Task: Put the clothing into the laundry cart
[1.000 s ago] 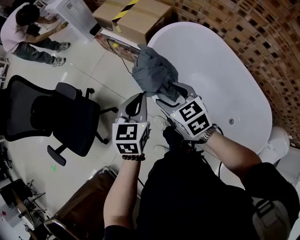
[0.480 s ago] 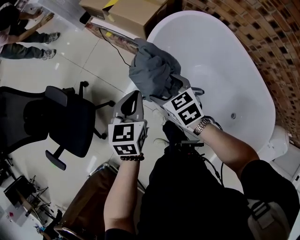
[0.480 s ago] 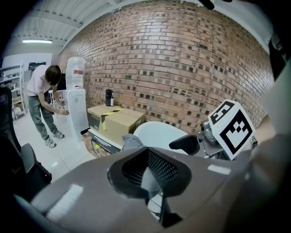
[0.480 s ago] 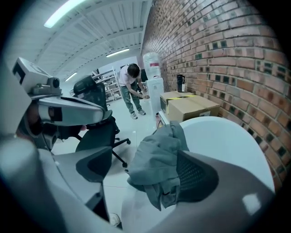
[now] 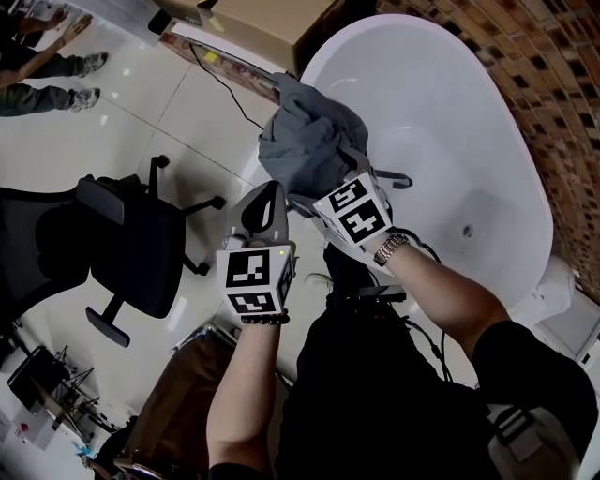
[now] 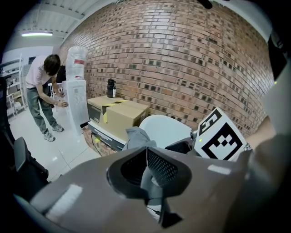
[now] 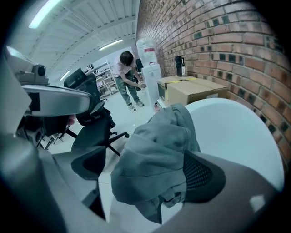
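A crumpled grey garment (image 5: 305, 141) hangs at the near rim of the big white oval tub (image 5: 450, 122). My right gripper (image 5: 323, 183) reaches into it from below. In the right gripper view the jaws are opening: the garment (image 7: 154, 159) sags between them, resting against the right pad, while the left pad stands apart from the cloth. The tub (image 7: 236, 132) lies just beyond. My left gripper (image 5: 267, 192) is shut and empty, held beside the right one over the floor. In the left gripper view its jaws (image 6: 146, 152) meet, with the garment (image 6: 136, 136) ahead.
A black office chair (image 5: 122, 253) stands on the tiled floor to the left. Cardboard boxes (image 5: 272, 23) sit behind the tub, and a brick wall (image 5: 562, 112) runs along its right. A person (image 6: 41, 91) bends at a water dispenser (image 6: 75, 98). A cable (image 5: 220, 84) lies on the floor.
The right gripper's jaws have spread apart around the grey garment, which stays at the tub's rim. The left gripper has barely moved.
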